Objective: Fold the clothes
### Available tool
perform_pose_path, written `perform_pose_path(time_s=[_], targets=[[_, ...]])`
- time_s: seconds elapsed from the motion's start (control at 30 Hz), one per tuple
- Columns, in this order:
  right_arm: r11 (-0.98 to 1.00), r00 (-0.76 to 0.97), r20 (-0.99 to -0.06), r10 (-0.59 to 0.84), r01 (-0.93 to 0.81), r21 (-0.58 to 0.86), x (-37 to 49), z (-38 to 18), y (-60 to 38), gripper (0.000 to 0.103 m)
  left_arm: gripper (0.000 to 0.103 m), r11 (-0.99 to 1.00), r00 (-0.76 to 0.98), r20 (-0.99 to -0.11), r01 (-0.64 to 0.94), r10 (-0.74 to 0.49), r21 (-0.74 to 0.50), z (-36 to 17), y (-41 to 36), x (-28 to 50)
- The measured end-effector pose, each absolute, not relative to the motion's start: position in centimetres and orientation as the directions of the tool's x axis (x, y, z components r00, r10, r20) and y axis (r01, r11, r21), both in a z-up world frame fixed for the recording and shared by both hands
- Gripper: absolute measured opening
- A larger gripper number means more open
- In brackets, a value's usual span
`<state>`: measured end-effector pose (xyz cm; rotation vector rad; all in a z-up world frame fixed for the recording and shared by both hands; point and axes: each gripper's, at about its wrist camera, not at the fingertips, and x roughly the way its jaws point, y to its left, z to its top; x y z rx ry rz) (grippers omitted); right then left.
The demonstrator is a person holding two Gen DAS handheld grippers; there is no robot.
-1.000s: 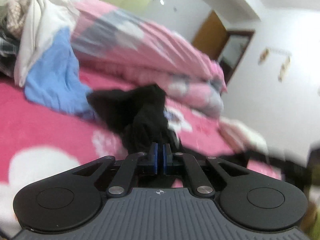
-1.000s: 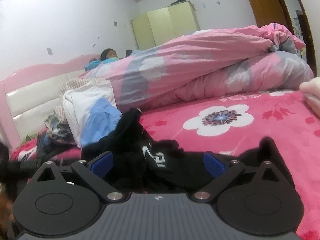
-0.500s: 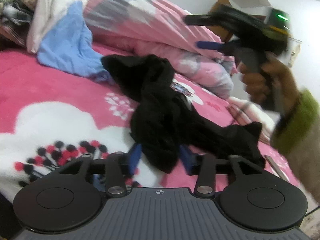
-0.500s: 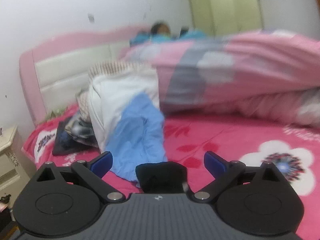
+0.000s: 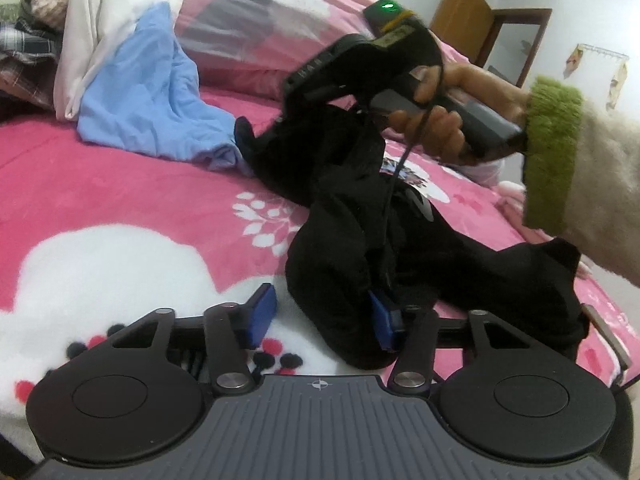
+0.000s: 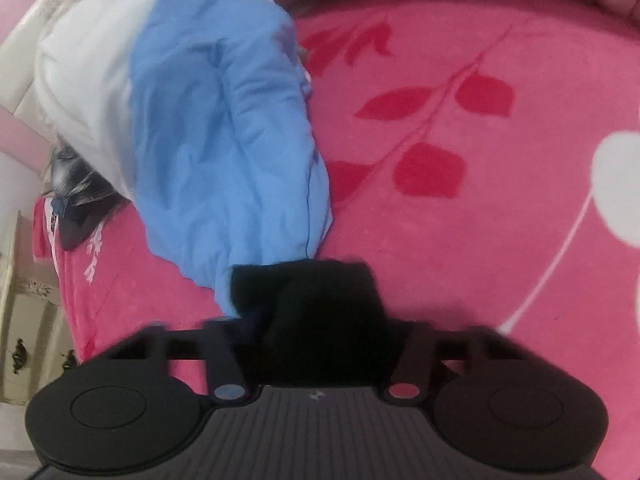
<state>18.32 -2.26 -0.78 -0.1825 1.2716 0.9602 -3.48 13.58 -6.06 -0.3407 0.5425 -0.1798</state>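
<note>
Nearest the left wrist camera, the left gripper (image 5: pixel 322 318) has its blue pads (image 5: pixel 261 316) spread wide apart; a bunched fold of the black garment (image 5: pixel 340 248) hangs down between them, lying against the right-hand pad but not pinched. The garment lies crumpled on the pink floral blanket (image 5: pixel 120 184), its far end lifted up to the right gripper (image 5: pixel 292 98), which a hand (image 5: pixel 440 120) in a sleeve with a green cuff (image 5: pixel 552 152) holds over the bed. In the right wrist view the black cloth fills the gap between that gripper's fingers; blur and the cloth hide the pads, so I cannot tell whether it is clamped. Beyond lies a light blue garment (image 5: pixel 148 96), then white bedding (image 5: pixel 100 12) and a pink striped duvet (image 5: pixel 256 28)
</note>
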Motion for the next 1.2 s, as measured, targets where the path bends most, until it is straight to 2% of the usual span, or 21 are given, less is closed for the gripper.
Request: perform_pose_path(time_s=[0.03,0.07,0.17,0.3,0.37,0.53,0.77,0.97,1.2], targets=[[0.614,0.019,-0.847,0.530,-0.698,0.368,18.0,-0.1,-3.1,0.021,0.044,0.930,0.845,-0.473,0.075,-0.251,-0.361,-6.0,13.5,-3.4],[0.624,0.079,-0.828,0.555,-0.698,0.352,17.8,0.8,-4.0,0.012,0.043,0.931,0.847,-0.471,0.072,-0.246,-0.358,-6.0,13.4,-3.3],[0.664,0.249,-0.742,0.623,-0.670,0.332,17.0,4.0,-7.8,0.005,0.041,0.937,0.857,-0.461,0.068,-0.231,-0.343,-5.7,12.9,-3.0],[0.712,0.442,-0.600,0.666,-0.617,0.336,14.5,8.4,-14.0,0.004,0.032,0.952,0.885,-0.418,0.083,-0.206,-0.293,-3.8,11.5,-2.8],[0.721,0.523,-0.508,0.684,-0.594,0.358,12.2,10.4,-17.5,0.004,0.022,0.959,0.898,-0.396,0.090,-0.195,-0.268,-2.9,10.8,-2.7],[0.717,0.661,-0.305,0.686,-0.545,0.434,7.9,14.2,-25.4,0.004,0.016,0.974,0.927,-0.337,0.102,-0.168,-0.203,-0.6,9.2,-2.4],[0.665,0.757,-0.030,0.653,-0.554,0.501,2.4,19.1,-33.9,0.004,0.013,0.983,0.985,-0.112,0.119,-0.134,-0.137,7.5,8.1,-2.8],[0.673,0.789,0.221,0.574,-0.608,0.422,-2.2,24.0,-37.8,0.004,0.009,0.985,0.986,0.069,0.155,-0.150,-0.081,15.3,7.2,-2.9],[0.702,0.789,0.329,0.519,-0.613,0.363,-2.2,29.3,-38.8,0.004,0.009,0.984,0.959,0.225,0.179,-0.174,-0.005,23.3,5.4,-2.3]])
